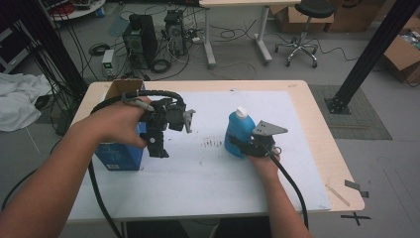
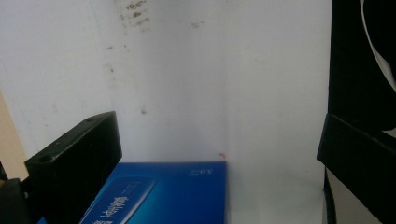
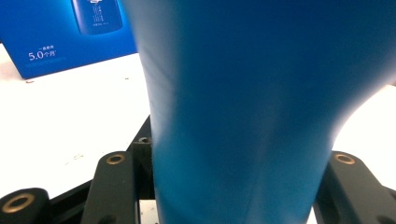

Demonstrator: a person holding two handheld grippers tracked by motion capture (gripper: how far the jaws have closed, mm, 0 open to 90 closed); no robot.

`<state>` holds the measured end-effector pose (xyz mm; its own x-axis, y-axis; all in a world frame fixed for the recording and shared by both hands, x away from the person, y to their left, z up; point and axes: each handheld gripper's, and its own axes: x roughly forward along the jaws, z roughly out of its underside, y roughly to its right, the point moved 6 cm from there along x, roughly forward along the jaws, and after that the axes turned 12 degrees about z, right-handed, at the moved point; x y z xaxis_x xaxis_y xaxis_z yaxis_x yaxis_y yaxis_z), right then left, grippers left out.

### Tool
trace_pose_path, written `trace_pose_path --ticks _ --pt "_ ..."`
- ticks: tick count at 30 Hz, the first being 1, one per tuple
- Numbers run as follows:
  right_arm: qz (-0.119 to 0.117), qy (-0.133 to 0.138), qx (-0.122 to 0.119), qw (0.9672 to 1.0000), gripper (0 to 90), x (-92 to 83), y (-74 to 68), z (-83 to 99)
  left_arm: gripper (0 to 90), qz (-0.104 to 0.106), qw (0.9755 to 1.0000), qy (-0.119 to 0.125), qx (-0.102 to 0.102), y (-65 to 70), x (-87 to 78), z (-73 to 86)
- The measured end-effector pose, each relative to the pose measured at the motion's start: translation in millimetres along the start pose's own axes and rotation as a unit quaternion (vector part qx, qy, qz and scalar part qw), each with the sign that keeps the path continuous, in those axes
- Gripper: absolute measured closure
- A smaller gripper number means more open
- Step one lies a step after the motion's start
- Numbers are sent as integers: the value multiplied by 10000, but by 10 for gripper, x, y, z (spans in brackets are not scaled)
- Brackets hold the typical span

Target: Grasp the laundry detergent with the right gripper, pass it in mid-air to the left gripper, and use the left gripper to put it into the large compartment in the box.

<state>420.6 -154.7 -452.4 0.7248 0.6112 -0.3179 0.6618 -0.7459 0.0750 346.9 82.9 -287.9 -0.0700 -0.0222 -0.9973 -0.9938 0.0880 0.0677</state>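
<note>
bottle: blue bottle (image 1: 239, 133) with a white cap stands upright on the white mat (image 1: 277, 183), right of the table's middle; in the right gripper view its blue body (image 3: 238, 116) sits between the black jaws.
right gripper: right gripper (image 1: 247, 145) comes at the bottle low and from the person's side, its jaws closed on the lower body, one on each flank.
left gripper: left gripper (image 1: 157, 144) hangs over the near right corner of the blue carton (image 1: 119, 154), pointing down; its jaws stand wide apart with nothing between them.
carton: open-topped blue box at the mat's left edge, well apart from the bottle; its printed face (image 3: 70, 42) shows beyond the bottle in the right gripper view.
step in hand: probably securing the bottle for a lift towards the carton.
doing it well: keep the squeeze even and the bottle upright; a low hold on a tall body may let it tip, so lift straight up first.
edges: the carton's rim is the thing to clear; come over it from above.
open room: bare mat lies between bottle and carton, with only small dark specks (image 1: 213, 144); the far and right table edges are not close.
</note>
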Motion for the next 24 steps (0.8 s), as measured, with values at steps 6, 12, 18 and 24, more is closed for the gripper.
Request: trace_pose_path --ticks 6,12,18,24 --pt "-230 -98 -31 9997 461 -49 18 -40 3 17 10000 -2 -17 -15 -6 -9" --pt "-630 -12 -202 9978 461 -191 -4 -197 3 55 10000 -11 -21 -40 24 -33" --pt "-1210 133 -582 9909 460 -335 -173 -371 3 136 9999 -38 -15 -60 74 -62" --pt "-1808 44 -951 9789 461 -351 -474 -391 2 212 9998 -42 -6 -45 142 -117"
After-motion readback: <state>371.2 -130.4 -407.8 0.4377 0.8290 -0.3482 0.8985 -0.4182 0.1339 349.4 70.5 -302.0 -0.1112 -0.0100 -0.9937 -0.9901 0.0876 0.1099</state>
